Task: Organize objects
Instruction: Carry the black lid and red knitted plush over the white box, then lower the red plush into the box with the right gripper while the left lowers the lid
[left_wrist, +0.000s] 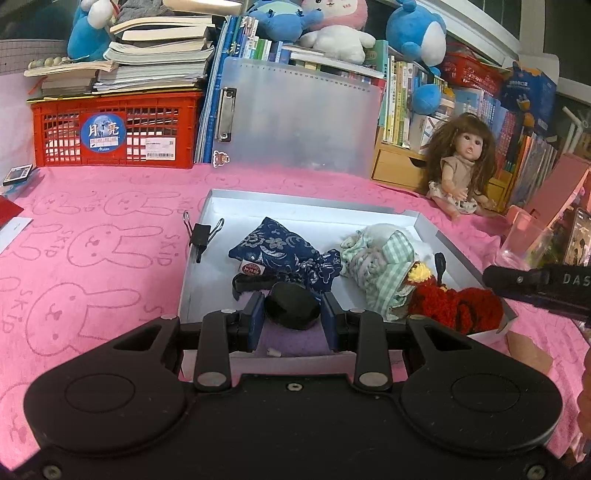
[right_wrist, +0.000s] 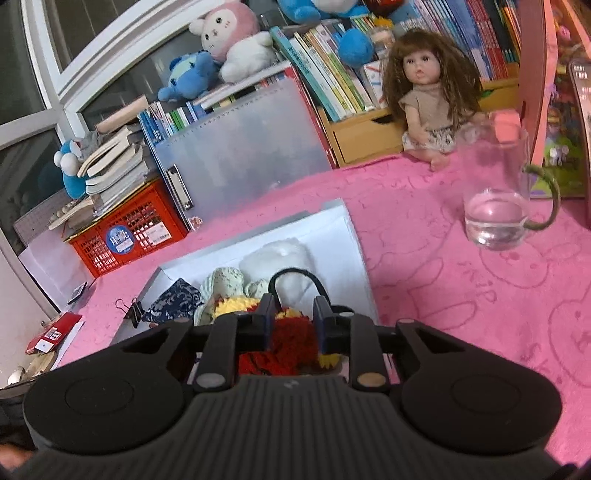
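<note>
A shallow white box (left_wrist: 314, 206) lies on the pink cloth. In it lie a blue patterned pouch (left_wrist: 284, 247), a green checked cloth bundle (left_wrist: 380, 266) and a red and yellow knitted toy (left_wrist: 454, 302). My left gripper (left_wrist: 291, 314) is shut on a round black object (left_wrist: 291, 306), held low over the box's near end. My right gripper (right_wrist: 293, 317) hangs just above the knitted toy (right_wrist: 291, 339) with its fingers on either side; a black loop (right_wrist: 295, 277) rises between them. The box (right_wrist: 347, 236) and pouch (right_wrist: 173, 299) show there too.
A black binder clip (left_wrist: 201, 234) sits at the box's left edge. A red crate (left_wrist: 114, 129) with books, a clear clipboard (left_wrist: 299, 114) and a doll (left_wrist: 461, 162) stand at the back. A glass jug (right_wrist: 495, 192) with water stands right of the box.
</note>
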